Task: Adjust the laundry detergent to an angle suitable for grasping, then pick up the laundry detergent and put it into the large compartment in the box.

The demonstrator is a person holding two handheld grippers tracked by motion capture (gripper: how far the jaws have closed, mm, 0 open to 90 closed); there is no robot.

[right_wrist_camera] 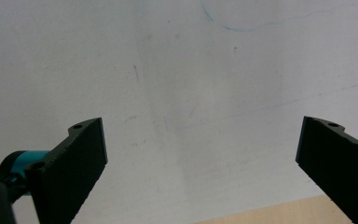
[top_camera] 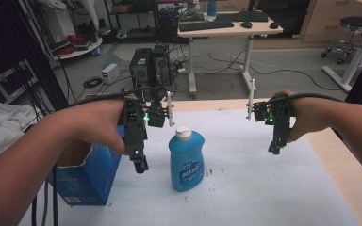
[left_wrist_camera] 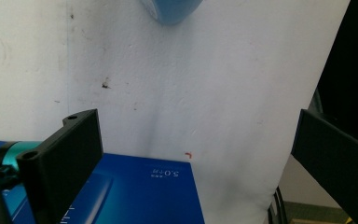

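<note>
A blue bottle [top_camera: 186, 161] with a white cap stands upright in the middle of the white sheet [top_camera: 245, 179]. My left gripper [top_camera: 137, 141] hovers just left of it, above the edge of an open blue box [top_camera: 88, 175]. In the left gripper view its jaws [left_wrist_camera: 193, 121] stand wide apart with nothing between them; the box lid [left_wrist_camera: 140, 196] lies below and the bottle's base [left_wrist_camera: 170, 11] shows at the top edge. My right gripper [top_camera: 277, 131] hangs to the bottle's right, well apart from it. It [right_wrist_camera: 203, 123] is open over the bare sheet.
The wooden table edge [top_camera: 339, 155] runs along the right of the sheet. White cloth [top_camera: 0, 125] lies at the far left. Behind the table are computer towers [top_camera: 151, 66], floor cables and a desk [top_camera: 226, 28] with keyboards.
</note>
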